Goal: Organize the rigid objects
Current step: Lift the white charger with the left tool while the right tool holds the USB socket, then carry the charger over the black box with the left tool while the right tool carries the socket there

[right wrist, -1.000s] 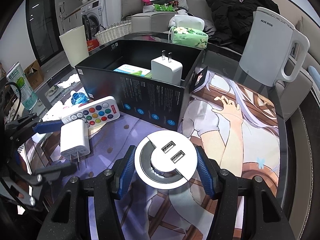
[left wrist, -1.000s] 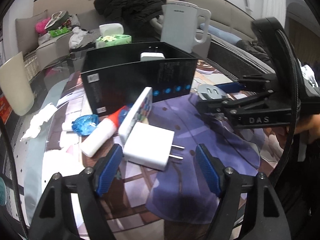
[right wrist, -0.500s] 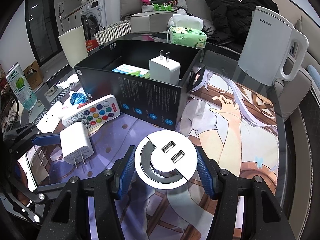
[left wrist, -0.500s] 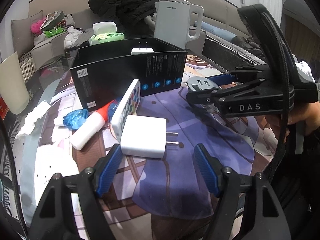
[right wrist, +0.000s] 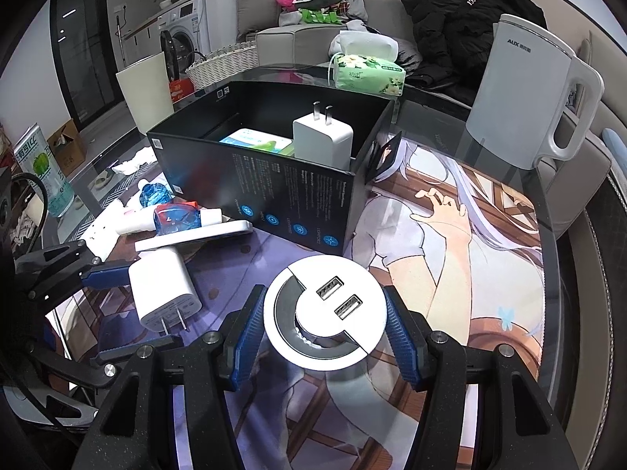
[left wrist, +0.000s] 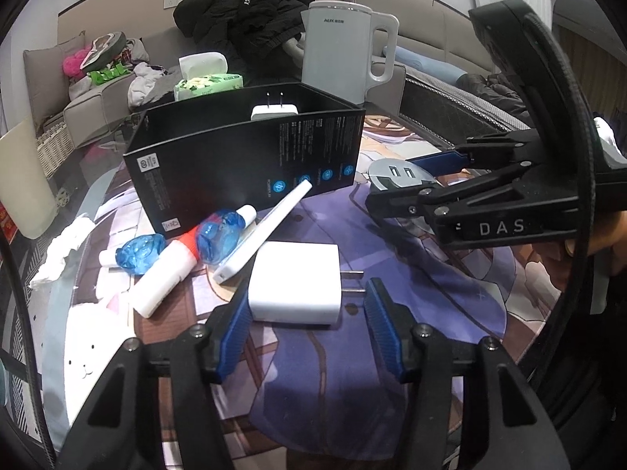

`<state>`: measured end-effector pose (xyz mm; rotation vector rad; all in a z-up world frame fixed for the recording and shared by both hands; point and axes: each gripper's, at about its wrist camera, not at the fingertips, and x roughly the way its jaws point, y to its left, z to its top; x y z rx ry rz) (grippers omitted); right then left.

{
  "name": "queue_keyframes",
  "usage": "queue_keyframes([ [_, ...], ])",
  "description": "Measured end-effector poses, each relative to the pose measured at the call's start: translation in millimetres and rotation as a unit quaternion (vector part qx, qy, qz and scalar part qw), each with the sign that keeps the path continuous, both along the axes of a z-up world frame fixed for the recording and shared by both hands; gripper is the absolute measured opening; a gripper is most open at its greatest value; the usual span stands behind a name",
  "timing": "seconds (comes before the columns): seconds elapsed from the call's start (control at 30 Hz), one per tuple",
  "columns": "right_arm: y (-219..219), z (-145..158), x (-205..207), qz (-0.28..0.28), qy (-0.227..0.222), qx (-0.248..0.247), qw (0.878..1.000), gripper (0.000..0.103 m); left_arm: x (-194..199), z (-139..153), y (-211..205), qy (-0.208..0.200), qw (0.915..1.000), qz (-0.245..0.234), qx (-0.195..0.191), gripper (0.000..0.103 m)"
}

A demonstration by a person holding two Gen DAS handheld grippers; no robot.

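Note:
A white plug charger (left wrist: pixel 294 282) lies on the printed mat with its prongs pointing right, and my left gripper (left wrist: pixel 307 313) is shut on it, one pad against its body and the other at the prong end. The right wrist view shows the same charger (right wrist: pixel 164 293) between the left gripper's fingers (right wrist: pixel 106 276). My right gripper (right wrist: pixel 325 329) is shut on a round white USB socket disc (right wrist: pixel 309 348), held just above the mat. The open black box (right wrist: pixel 274 180) behind holds a second white charger (right wrist: pixel 323 137) standing upright and a flat green-and-white packet (right wrist: pixel 254 141).
A white remote (left wrist: pixel 266 227), a white tube with a red band (left wrist: pixel 164 274) and two blue wrapped items (left wrist: pixel 141 250) lie left of the box front. A white kettle (right wrist: pixel 521 98) stands at the back right, with a green tissue pack (right wrist: pixel 368 72) behind the box.
The left gripper's jaws have closed in onto the white charger. The remote beside it now shows edge-on instead of face-on. The right gripper and its disc have stayed put.

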<state>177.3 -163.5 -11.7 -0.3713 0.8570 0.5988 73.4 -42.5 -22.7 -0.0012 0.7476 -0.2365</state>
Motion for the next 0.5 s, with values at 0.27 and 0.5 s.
queue_keyframes([
  [0.27,3.0,0.3,-2.5,0.006,-0.001,0.001,1.000,0.058,-15.5,2.5,11.0,-0.010,0.9999,0.000,-0.006,0.056],
  [0.5,8.9,-1.8,-5.9,0.016,-0.003,-0.005,1.000,0.058,-37.3,-4.5,21.1,-0.006,1.0000,0.003,0.001,0.056],
])
